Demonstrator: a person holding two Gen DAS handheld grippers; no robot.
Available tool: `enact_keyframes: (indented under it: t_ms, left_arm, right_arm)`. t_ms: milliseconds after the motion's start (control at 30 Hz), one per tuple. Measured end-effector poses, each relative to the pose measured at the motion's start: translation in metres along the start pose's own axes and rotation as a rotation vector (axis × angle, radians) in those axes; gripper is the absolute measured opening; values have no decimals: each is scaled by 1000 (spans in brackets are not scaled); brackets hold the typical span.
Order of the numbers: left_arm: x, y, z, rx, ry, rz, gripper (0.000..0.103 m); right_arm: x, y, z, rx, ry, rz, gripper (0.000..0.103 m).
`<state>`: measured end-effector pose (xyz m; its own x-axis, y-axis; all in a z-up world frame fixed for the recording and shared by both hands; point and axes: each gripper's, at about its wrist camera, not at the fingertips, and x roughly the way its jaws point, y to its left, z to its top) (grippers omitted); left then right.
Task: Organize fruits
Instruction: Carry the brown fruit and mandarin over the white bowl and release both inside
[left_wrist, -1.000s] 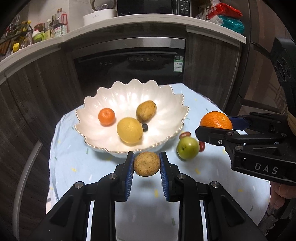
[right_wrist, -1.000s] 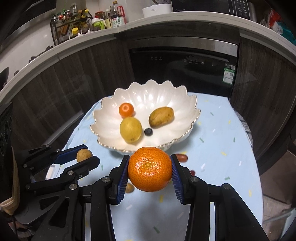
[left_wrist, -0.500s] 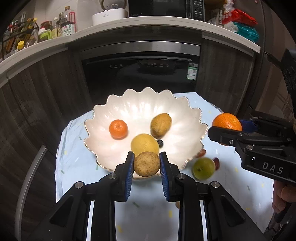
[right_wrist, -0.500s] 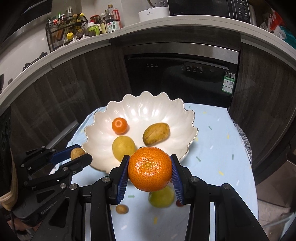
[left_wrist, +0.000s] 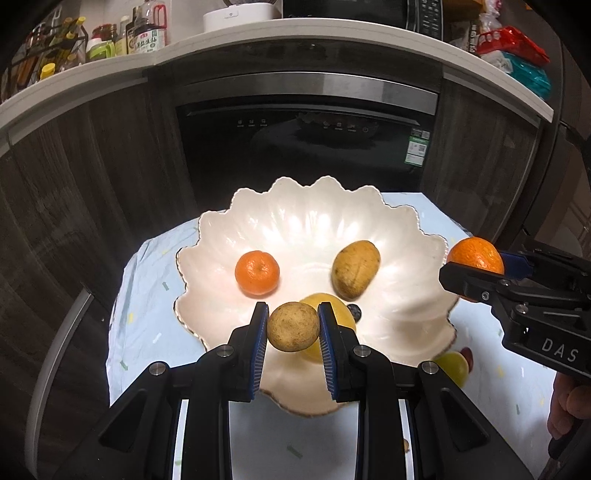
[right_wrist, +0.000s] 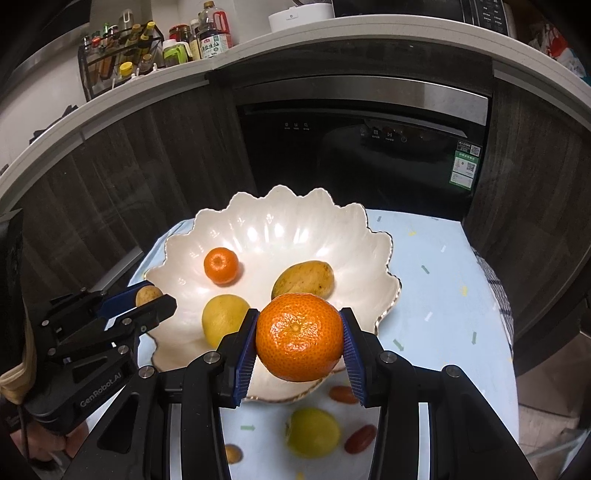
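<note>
My left gripper (left_wrist: 293, 326) is shut on a small round brown fruit (left_wrist: 293, 326), held above the near part of the white scalloped bowl (left_wrist: 306, 221). My right gripper (right_wrist: 299, 341) is shut on a large orange (right_wrist: 299, 341) over the bowl's near right rim (right_wrist: 388, 295). Inside the bowl lie a small tangerine (left_wrist: 257, 272), a brown oval fruit (left_wrist: 355, 268), a yellow lemon (right_wrist: 224, 319) and a dark berry (left_wrist: 355, 312). From the left wrist view the right gripper (left_wrist: 476, 271) with the orange (left_wrist: 476, 258) shows at the right; the left gripper (right_wrist: 147, 299) appears at the left of the right wrist view.
On the light blue tablecloth (right_wrist: 443, 280) near the bowl lie a green fruit (right_wrist: 313, 432), two small red fruits (right_wrist: 360, 438) and a small brown fruit (right_wrist: 232, 453). A dark oven front (left_wrist: 306, 147) and wooden cabinets stand behind. Bottles (right_wrist: 212, 35) line the counter above.
Both grippers have moved forward toward the bowl with their fruits held. The brown fruit is now over the bowl's inside and the orange over its rim; the loose fruits have slid behind.
</note>
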<state>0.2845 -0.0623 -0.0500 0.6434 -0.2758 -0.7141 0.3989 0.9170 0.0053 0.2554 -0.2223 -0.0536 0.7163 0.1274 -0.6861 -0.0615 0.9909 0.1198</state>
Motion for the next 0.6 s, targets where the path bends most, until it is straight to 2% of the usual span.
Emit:
enact_keyframes:
  t_ms: [600]
  left_arm:
    - [36, 18, 10, -55, 46, 26, 27]
  right_arm:
    - [36, -7, 14, 12, 40, -10, 43]
